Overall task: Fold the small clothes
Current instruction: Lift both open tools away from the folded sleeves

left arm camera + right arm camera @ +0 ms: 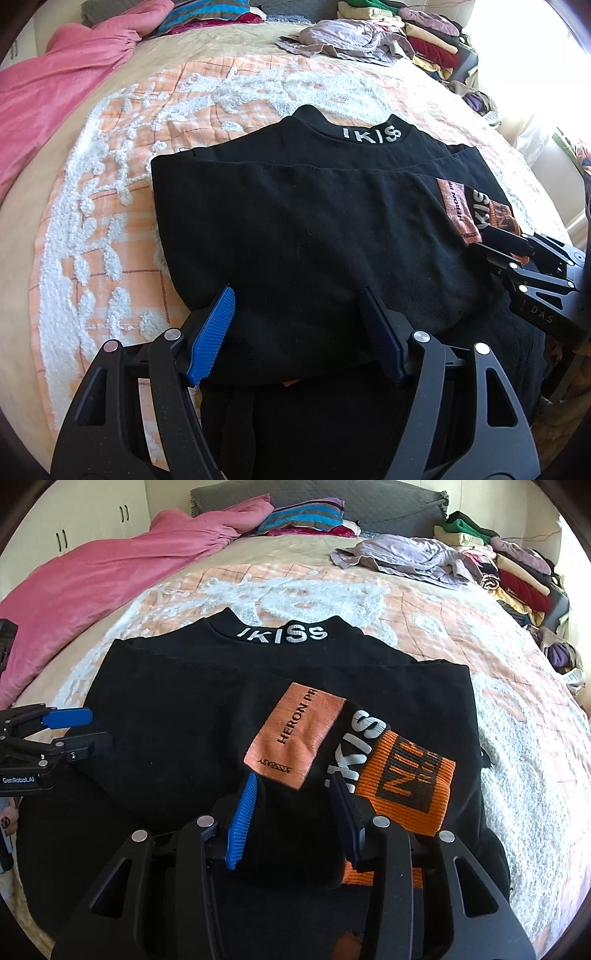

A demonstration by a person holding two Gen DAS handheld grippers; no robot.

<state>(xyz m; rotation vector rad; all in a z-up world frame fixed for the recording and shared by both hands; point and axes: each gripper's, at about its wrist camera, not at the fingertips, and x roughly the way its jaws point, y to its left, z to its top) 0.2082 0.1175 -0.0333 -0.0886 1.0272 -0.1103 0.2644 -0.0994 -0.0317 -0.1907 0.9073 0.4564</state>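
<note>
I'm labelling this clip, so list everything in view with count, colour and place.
black top: one, black with white collar lettering, folded, mid-bed.
sleeve cuff: one, orange and black, lying on the top.
bedspread: one, peach and white, under the top.
pink blanket: one, far left.
lilac garment: one, crumpled, far right.
clothes pile: one, mixed colours, right edge.
left tool: open, over the top's near edge.
right tool: open, over the top by the cuff.

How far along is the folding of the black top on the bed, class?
Done: the black top lies folded into a block on the bedspread, its orange cuff turned on top. In hand: both grippers, left gripper and right gripper, stand open over its near edge. Left: the crumpled grey garment beyond.
</note>
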